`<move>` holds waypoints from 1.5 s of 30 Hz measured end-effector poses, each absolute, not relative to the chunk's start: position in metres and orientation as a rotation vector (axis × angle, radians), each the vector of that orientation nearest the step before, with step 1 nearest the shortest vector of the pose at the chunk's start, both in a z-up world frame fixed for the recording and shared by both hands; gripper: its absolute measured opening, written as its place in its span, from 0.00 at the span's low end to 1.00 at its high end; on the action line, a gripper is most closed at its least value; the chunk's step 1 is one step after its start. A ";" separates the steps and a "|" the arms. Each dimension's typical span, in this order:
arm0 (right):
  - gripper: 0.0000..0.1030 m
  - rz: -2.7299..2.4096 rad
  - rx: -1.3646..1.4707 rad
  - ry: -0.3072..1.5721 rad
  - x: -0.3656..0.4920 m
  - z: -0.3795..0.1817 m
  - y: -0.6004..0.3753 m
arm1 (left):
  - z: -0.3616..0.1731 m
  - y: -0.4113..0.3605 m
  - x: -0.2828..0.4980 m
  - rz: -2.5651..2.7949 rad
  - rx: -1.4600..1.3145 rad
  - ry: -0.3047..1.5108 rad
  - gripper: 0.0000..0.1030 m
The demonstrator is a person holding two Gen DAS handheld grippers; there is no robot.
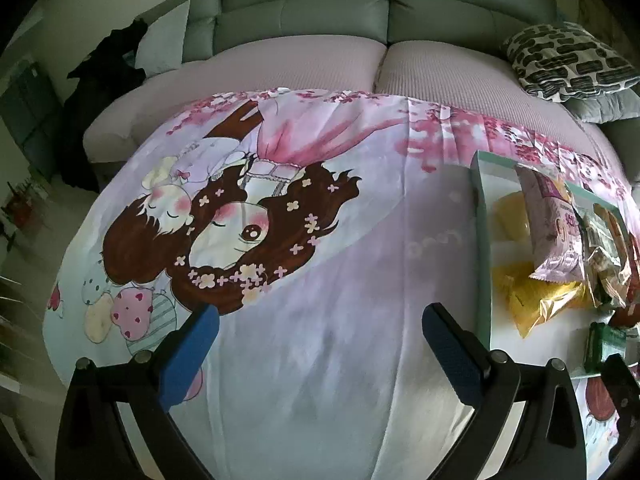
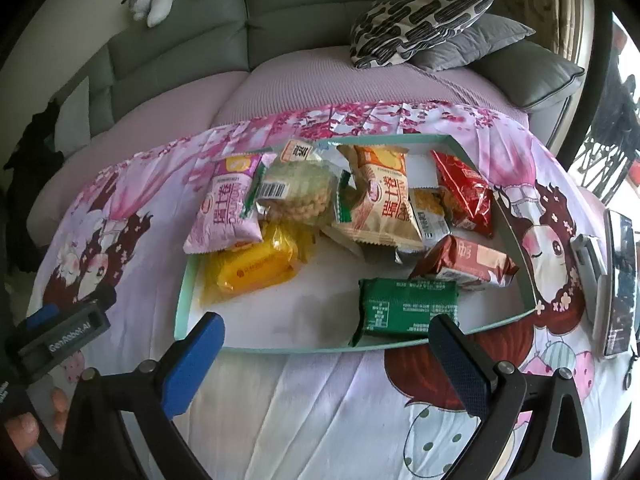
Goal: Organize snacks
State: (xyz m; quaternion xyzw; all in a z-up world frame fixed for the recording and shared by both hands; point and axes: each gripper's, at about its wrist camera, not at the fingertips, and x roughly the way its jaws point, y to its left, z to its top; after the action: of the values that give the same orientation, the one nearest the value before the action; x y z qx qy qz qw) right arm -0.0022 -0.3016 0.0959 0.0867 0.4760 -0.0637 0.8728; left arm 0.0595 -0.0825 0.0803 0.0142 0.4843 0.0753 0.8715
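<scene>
Left wrist view: the left tongs (image 1: 320,332) hang spread and empty over the cartoon-print cloth (image 1: 320,360), with the mint tray (image 1: 482,280) to their right.

Right wrist view: the right tongs (image 2: 326,344) are spread, empty, just short of the tray's near rim, nearest the green packet (image 2: 406,310). The snacks are heaped inside the tray; the pink packet (image 2: 228,208) overhangs its left edge. A careless reach could likely knock it out, or drag the light tray across the cloth.

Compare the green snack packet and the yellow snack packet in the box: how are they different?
The green snack packet lies at the box's near edge, close to the right gripper; the yellow snack packet lies at the left side. The green one is opaque and lies apart from the others; the yellow one looks translucent, and the pink packet partly covers it. Both lie flat in the mint box.
</scene>
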 end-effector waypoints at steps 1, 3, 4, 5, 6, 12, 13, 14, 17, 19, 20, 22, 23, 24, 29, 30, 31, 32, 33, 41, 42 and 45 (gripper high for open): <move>1.00 -0.137 0.177 0.998 -0.002 0.095 -0.301 | 0.080 -0.082 0.059 0.153 0.031 1.013 0.98; 1.00 -0.145 0.172 1.003 -0.003 0.094 -0.300 | 0.078 -0.080 0.059 0.146 0.032 1.017 0.98; 1.00 -0.147 0.170 1.004 -0.002 0.093 -0.299 | 0.078 -0.079 0.059 0.144 0.030 1.018 0.98; 1.00 -0.149 0.168 1.004 -0.002 0.093 -0.299 | 0.078 -0.079 0.059 0.142 0.028 1.019 0.98; 1.00 -0.151 0.169 1.003 -0.001 0.093 -0.298 | 0.078 -0.079 0.059 0.140 0.027 1.019 0.98; 1.00 -0.161 0.176 1.005 0.001 0.090 -0.301 | 0.075 -0.081 0.061 0.124 0.035 1.024 0.98; 1.00 -0.163 0.177 1.008 0.002 0.089 -0.302 | 0.074 -0.082 0.062 0.122 0.039 1.026 0.98; 1.00 -0.167 0.179 1.011 0.002 0.087 -0.303 | 0.074 -0.083 0.062 0.121 0.043 1.026 0.98; 1.00 -0.170 0.186 1.012 0.003 0.086 -0.304 | 0.074 -0.084 0.063 0.119 0.054 1.019 0.98; 1.00 -0.170 0.187 1.012 0.003 0.085 -0.304 | 0.074 -0.085 0.063 0.118 0.056 1.020 0.98; 1.00 -0.170 0.187 1.013 0.003 0.085 -0.304 | 0.073 -0.085 0.063 0.117 0.059 1.022 0.98; 1.00 -0.170 0.188 1.015 0.004 0.084 -0.304 | 0.072 -0.085 0.064 0.114 0.067 1.024 0.98; 1.00 -0.170 0.188 1.016 0.004 0.084 -0.304 | 0.072 -0.086 0.064 0.113 0.069 1.023 0.98; 1.00 -0.170 0.187 1.017 0.005 0.084 -0.303 | 0.071 -0.086 0.064 0.112 0.073 1.023 0.98; 1.00 -0.167 0.181 1.023 0.006 0.081 -0.301 | 0.069 -0.084 0.065 0.116 0.077 1.026 0.98; 1.00 -0.167 0.179 1.026 0.007 0.081 -0.300 | 0.068 -0.084 0.065 0.116 0.077 1.027 0.98; 1.00 -0.167 0.177 1.028 0.007 0.080 -0.299 | 0.067 -0.083 0.066 0.118 0.077 1.030 0.98; 1.00 -0.167 0.175 1.030 0.008 0.080 -0.298 | 0.066 -0.082 0.066 0.121 0.078 1.033 0.98; 1.00 -0.166 0.173 1.030 0.008 0.079 -0.298 | 0.066 -0.082 0.066 0.122 0.079 1.035 0.98; 1.00 -0.162 0.167 1.028 0.007 0.081 -0.298 | 0.064 -0.081 0.066 0.124 0.080 1.044 0.98; 1.00 -0.163 0.166 1.028 0.007 0.081 -0.298 | 0.064 -0.081 0.066 0.123 0.081 1.045 0.98; 1.00 -0.165 0.167 1.028 0.006 0.082 -0.298 | 0.064 -0.081 0.065 0.120 0.085 1.047 0.98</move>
State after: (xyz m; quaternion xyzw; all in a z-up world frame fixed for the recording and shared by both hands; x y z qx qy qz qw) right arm 0.0064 -0.2979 0.0819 0.0797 0.4907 -0.0786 0.8641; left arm 0.0653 -0.0814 0.0641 0.0406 0.4996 0.0573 0.8634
